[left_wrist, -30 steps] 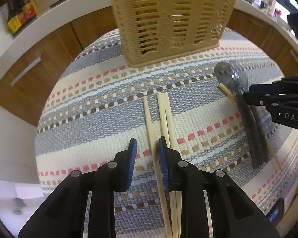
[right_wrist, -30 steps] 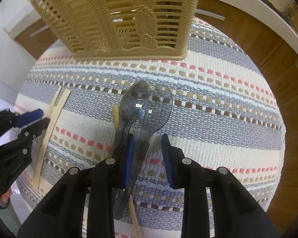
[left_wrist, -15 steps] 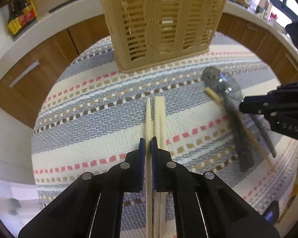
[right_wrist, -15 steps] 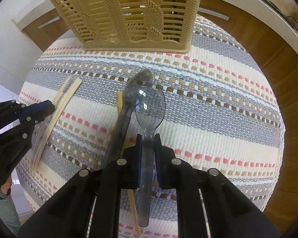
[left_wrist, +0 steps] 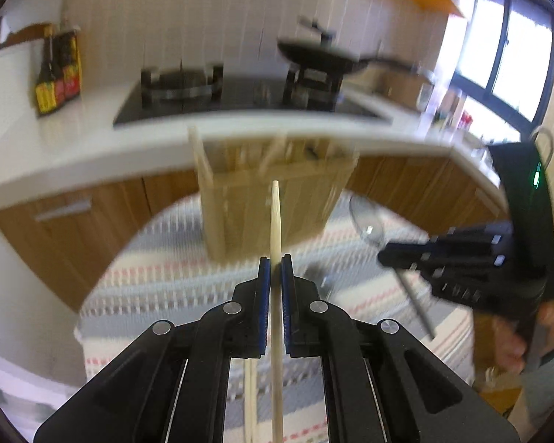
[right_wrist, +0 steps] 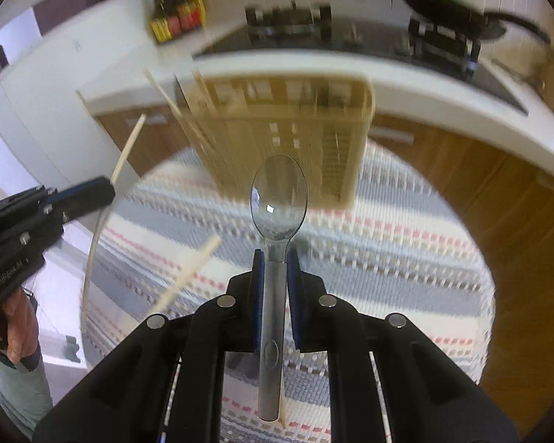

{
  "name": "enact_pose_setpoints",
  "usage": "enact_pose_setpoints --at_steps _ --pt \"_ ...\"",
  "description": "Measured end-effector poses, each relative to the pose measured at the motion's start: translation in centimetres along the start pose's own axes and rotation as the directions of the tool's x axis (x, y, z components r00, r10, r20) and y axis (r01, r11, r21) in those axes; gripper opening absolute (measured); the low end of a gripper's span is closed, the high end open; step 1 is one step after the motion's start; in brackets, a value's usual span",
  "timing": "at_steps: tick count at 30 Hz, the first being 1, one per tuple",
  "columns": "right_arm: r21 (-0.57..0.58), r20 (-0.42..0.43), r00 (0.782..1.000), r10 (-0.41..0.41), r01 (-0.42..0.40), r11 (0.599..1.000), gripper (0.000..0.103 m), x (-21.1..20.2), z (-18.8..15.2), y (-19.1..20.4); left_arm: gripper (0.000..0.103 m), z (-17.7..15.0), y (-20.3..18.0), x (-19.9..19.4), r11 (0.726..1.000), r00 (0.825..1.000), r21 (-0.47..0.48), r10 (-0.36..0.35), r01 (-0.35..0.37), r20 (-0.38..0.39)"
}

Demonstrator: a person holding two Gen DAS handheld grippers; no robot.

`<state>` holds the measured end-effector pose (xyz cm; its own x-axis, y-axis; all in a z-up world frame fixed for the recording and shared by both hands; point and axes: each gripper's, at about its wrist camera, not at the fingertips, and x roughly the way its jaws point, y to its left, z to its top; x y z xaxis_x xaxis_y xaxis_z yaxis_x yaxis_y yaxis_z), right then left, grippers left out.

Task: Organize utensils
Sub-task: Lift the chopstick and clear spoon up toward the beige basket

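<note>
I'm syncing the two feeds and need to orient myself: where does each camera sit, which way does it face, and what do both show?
Left wrist: on the left gripper, looking along its fingers past a held chopstick to the basket; right gripper and hand at right.
Right wrist: on the right gripper, looking past a clear spoon to the basket; left gripper and hand at left.
Shared: basket, striped mat, stove, sauce bottles.

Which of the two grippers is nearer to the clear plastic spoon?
The right gripper: it is clamped on the handle of the clear spoon, holding it up above the striped cloth. The left gripper is off to its side, shut on a chopstick.
</note>
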<state>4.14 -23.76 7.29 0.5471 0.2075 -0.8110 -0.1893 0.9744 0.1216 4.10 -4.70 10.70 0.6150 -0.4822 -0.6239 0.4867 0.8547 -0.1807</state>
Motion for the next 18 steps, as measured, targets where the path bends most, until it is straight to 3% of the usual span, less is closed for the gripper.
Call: enact_pose_setpoints --at_steps 5,11,18 --pt "-0.054 0.131 0.991 -0.009 0.016 0.998 0.01 -4.3 2.3 0.2 0.003 4.4 -0.9 -2.3 1.0 0.99 0.0 -0.026 0.026 0.137" --pt "-0.097 0.291 0.956 -0.023 0.054 0.994 0.01 -7.2 5.2 0.2 0.004 8.6 -2.4 -3.4 0.998 0.956 0.012 -0.057 0.055 0.287" --pt "-0.057 0.509 0.861 -0.009 0.045 0.997 0.01 -9.2 9.7 -2.5 0.004 11.6 -2.5 -2.6 0.999 0.878 0.015 -0.034 0.031 0.478"
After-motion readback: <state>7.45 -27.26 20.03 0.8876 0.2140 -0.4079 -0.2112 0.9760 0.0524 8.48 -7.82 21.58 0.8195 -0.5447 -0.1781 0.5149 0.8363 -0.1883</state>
